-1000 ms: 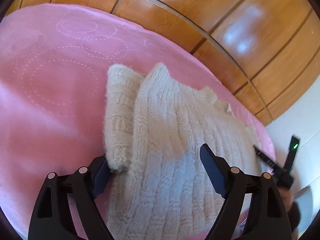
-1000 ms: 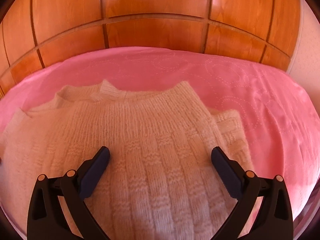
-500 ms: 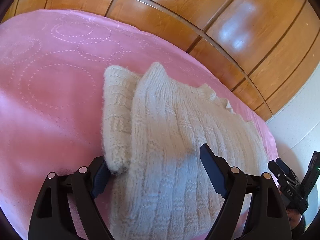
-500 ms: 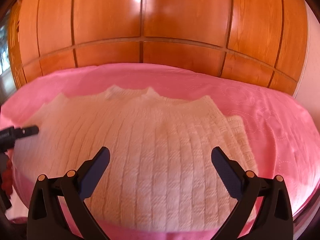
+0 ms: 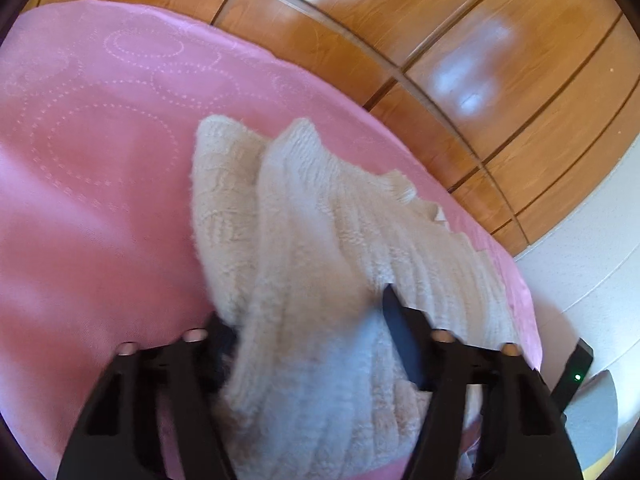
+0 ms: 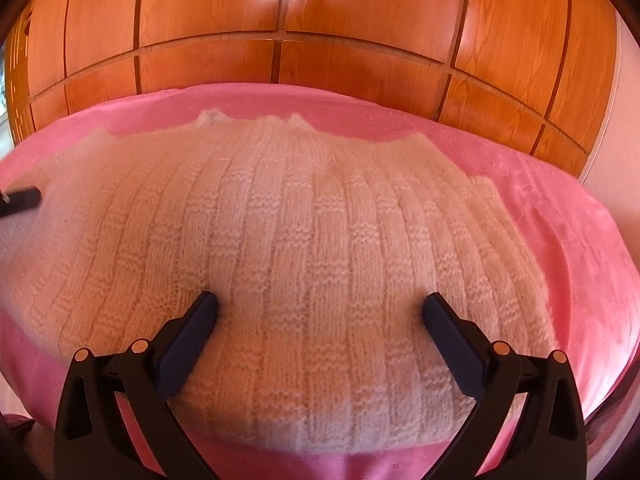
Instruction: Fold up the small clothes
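Jaws wide on both grippers over cream knit sweater (image 6: 304, 240), no legible labels.

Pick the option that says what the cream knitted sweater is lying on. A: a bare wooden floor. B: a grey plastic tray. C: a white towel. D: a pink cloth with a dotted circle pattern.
D: the sweater lies spread on the pink cloth, whose dotted circles show in the left wrist view; the wood panelling only stands behind it.
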### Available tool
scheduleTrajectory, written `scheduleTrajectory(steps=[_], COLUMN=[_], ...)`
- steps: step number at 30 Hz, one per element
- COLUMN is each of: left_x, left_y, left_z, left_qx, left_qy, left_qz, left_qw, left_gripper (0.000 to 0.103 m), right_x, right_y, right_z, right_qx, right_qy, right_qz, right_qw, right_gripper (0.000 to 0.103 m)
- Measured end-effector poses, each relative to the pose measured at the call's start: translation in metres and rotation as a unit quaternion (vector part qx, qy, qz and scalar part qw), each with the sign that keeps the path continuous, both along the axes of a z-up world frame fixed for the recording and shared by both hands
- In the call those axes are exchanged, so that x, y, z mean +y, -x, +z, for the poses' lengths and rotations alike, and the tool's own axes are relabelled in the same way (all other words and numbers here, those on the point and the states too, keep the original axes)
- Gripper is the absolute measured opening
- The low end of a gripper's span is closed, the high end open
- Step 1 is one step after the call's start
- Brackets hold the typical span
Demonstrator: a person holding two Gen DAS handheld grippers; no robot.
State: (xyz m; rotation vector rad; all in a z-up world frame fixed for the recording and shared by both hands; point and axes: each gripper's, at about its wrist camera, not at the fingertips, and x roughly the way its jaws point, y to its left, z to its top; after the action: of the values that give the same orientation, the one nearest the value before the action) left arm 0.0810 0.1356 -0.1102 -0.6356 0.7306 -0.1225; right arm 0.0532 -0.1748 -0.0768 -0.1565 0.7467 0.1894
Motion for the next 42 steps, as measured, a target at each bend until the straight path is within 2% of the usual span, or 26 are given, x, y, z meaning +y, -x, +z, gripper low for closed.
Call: scheduleTrajectory(steps=[4, 8, 10, 14, 17, 19, 21, 22, 23, 25, 29, 32, 39, 42], left_x=[0.004, 0.009, 0.013, 0.004, -0.002, -0.005, -0.009, -0.01, -0.009, -0.007, -0.01, -0.021, -0.071, -0.098], left_y=[-0.004, -0.002, 0.004, 0.012, 0.01, 0.007, 0.001, -0.001, -0.002, -0.005, -0.007, -0.012, -0.027, -0.035], left_z=[-0.004, -0.005, -0.005, -0.001, -0.001, -0.001, 0.0, -0.001, -0.001, 0.003, 0.026, 0.055, 0.115, 0.134], left_qx=[0.007, 0.01, 0.001, -0.018, -0.014, -0.012, -0.006, -0.001, 0.002, 0.006, -0.004, -0.024, -0.087, -0.108], left_qy=[0.035, 0.054, 0.064, 0.036, 0.016, 0.006, -0.01, -0.014, -0.012, 0.01, 0.019, 0.014, -0.023, -0.045], left_qz=[-0.002, 0.0, 0.012, -0.004, -0.008, -0.009, -0.01, -0.011, -0.013, -0.015, -0.015, -0.028, -0.085, -0.111], left_qw=[0.9994, 0.9985, 0.9979, 0.9992, 0.9997, 0.9999, 0.9999, 0.9998, 0.9998, 0.9998, 0.9997, 0.9992, 0.9923, 0.9869], left_gripper=[0.041, 0.042, 0.048, 0.062, 0.062, 0.062, 0.054, 0.04, 0.031, 0.025, 0.021, 0.02, 0.02, 0.02], right_x=[0.0, 0.0, -0.001, -0.009, -0.02, -0.018, -0.018, -0.018, -0.019, -0.015, -0.017, -0.018, -0.031, -0.05], right_y=[0.001, 0.001, 0.001, 0.001, 0.006, 0.002, -0.002, -0.002, 0.001, 0.004, 0.0, 0.0, -0.004, -0.001], right_z=[0.0, -0.001, -0.001, 0.016, 0.032, 0.029, 0.013, 0.005, 0.002, 0.001, 0.002, 0.002, 0.016, 0.032], right_qx=[-0.008, -0.01, -0.009, 0.012, -0.015, 0.004, 0.032, 0.036, 0.025, 0.011, 0.022, 0.02, 0.042, 0.018], right_qy=[-0.004, -0.008, -0.009, -0.029, -0.04, -0.021, -0.013, -0.015, -0.016, -0.004, -0.014, -0.014, -0.048, -0.057], right_qz=[-0.003, -0.004, -0.003, 0.017, 0.004, 0.011, 0.018, 0.016, 0.013, 0.01, 0.008, 0.007, 0.029, 0.015], right_qw=[1.0, 1.0, 1.0, 0.999, 0.999, 1.0, 0.999, 0.999, 0.999, 1.0, 1.0, 1.0, 0.998, 0.998], right_gripper=[0.101, 0.101, 0.101, 0.101, 0.101, 0.101, 0.101, 0.101, 0.101, 0.101, 0.101, 0.101, 0.101, 0.101])
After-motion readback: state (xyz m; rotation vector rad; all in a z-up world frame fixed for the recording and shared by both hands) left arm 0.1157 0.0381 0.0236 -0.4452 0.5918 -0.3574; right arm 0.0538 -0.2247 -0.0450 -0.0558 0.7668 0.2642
